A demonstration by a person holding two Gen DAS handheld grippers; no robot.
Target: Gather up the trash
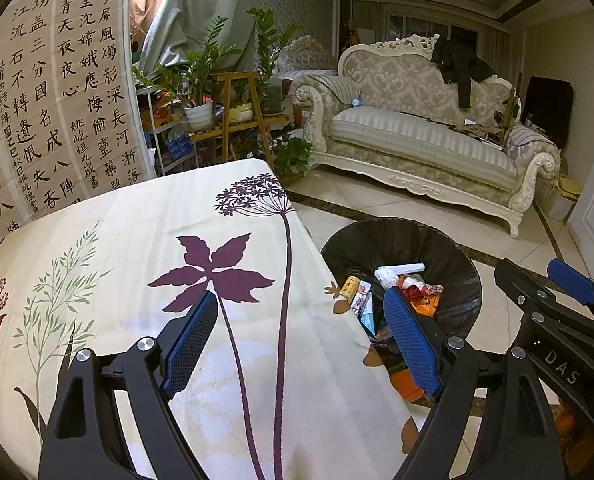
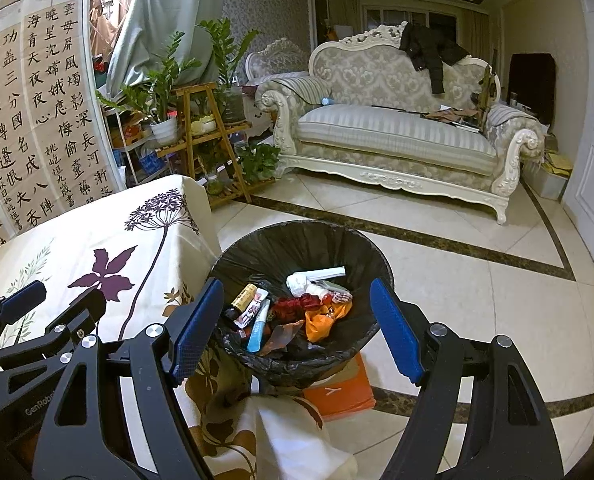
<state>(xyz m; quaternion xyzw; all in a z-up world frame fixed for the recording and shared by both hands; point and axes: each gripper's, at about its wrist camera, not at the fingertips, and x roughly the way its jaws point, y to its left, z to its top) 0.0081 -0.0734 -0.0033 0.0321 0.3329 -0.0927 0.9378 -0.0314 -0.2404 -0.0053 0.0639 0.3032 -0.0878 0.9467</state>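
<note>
A bin lined with a black bag [image 2: 309,240] stands on the floor beside the table, also in the left wrist view [image 1: 401,236]. It holds several pieces of trash [image 2: 297,300]: wrappers, a tube, white tissue, orange and red scraps. My right gripper [image 2: 297,328] is open and empty, above the bin's near rim. My left gripper [image 1: 301,332] is open and empty over the table's floral cloth [image 1: 137,280], near its right edge. The right gripper shows at the right of the left wrist view [image 1: 553,292].
An orange box [image 2: 341,392] lies on the floor under the bin's near side. A cream sofa [image 2: 389,132] with a black jacket stands at the back. A wooden plant stand [image 2: 205,136] and calligraphy sheets [image 2: 37,120] are on the left. The floor is tiled.
</note>
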